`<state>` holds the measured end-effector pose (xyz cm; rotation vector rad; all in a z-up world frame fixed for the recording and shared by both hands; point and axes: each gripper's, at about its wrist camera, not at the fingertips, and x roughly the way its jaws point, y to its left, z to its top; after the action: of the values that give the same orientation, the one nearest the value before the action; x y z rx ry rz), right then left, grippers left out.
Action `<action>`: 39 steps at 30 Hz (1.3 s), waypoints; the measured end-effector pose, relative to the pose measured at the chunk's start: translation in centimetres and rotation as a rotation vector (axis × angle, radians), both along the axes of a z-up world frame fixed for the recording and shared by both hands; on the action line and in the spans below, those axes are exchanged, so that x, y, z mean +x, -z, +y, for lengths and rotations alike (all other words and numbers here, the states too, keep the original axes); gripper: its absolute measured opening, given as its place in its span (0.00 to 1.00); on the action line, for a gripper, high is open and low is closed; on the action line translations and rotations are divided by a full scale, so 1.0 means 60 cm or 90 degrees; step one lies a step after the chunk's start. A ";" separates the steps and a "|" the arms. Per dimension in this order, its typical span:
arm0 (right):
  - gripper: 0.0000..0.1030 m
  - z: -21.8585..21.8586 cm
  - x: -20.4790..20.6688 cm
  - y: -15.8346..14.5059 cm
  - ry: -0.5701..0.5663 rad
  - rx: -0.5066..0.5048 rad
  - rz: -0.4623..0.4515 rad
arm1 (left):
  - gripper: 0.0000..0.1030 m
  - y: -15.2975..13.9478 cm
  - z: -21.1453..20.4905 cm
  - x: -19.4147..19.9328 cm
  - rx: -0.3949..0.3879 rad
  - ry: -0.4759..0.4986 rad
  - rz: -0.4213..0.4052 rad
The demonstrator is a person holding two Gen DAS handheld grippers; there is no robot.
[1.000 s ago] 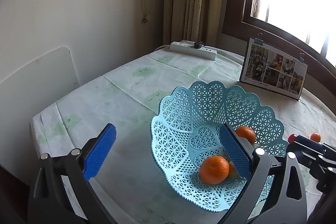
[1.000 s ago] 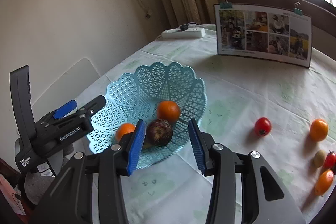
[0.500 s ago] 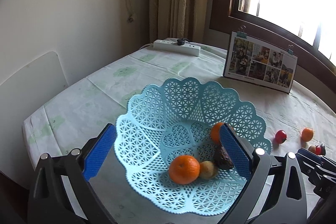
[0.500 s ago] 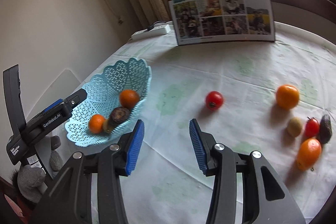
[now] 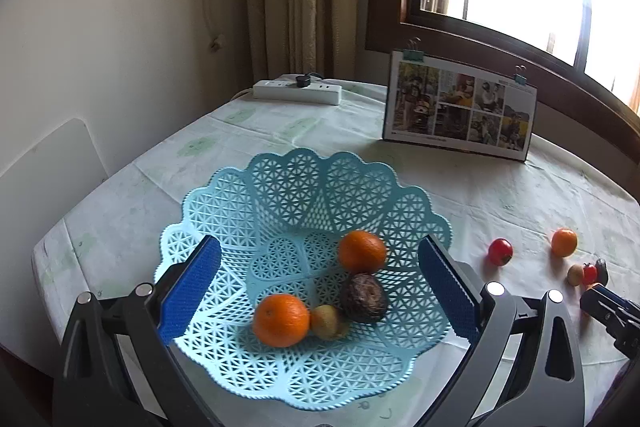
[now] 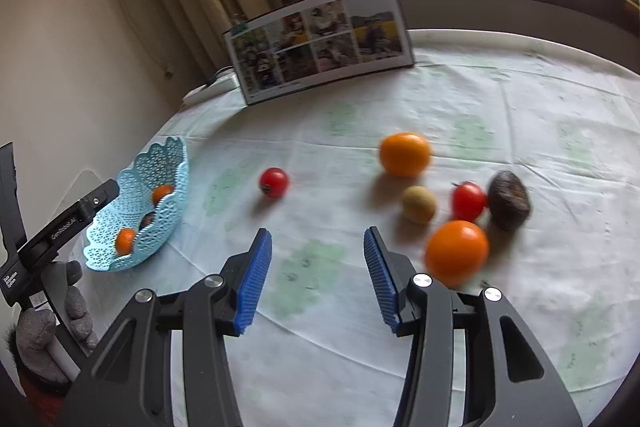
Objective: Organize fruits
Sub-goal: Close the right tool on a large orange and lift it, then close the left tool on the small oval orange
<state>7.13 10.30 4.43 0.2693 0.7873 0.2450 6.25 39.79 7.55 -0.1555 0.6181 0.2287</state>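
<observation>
A light blue lattice basket [image 5: 280, 187] [image 6: 168, 163] holds two oranges [image 5: 281, 319] [image 5: 362, 251], a small tan fruit [image 5: 328, 322] and a dark brown fruit [image 5: 364, 297]. My left gripper [image 5: 320, 287] hangs open over the basket, holding nothing. On the tablecloth to the right lie a red tomato [image 6: 274, 182], an orange [image 6: 405, 154], a tan fruit [image 6: 419, 204], a second tomato [image 6: 468, 201], a dark fruit [image 6: 509, 200] and a near orange [image 6: 457, 251]. My right gripper [image 6: 318, 281] is open and empty above bare cloth, just left of the near orange.
A photo board [image 5: 458, 109] [image 6: 320, 39] stands at the back of the table. A white power strip [image 5: 298, 91] lies by the curtain. A gloved hand [image 6: 48, 327] holds the left gripper's handle. The table edge runs along the left.
My right gripper swung away from the basket to the loose fruits on the right, leaving the dark fruit in the basket. My left gripper shifted so the basket sits centred between its fingers.
</observation>
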 end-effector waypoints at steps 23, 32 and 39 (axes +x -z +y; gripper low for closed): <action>0.47 -0.091 0.021 0.045 0.069 -0.050 0.049 | 0.97 -0.005 -0.096 0.017 0.029 0.077 0.010; 0.41 -0.084 0.035 0.053 0.051 -0.071 0.056 | 0.97 -0.009 -0.133 0.024 0.042 0.104 0.011; 0.41 -0.100 0.012 0.045 0.050 -0.072 0.048 | 0.97 -0.012 -0.180 0.036 0.058 0.141 0.014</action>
<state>7.86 4.32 1.76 0.2028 0.8608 0.1161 8.43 28.99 8.24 0.0044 0.6397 0.0445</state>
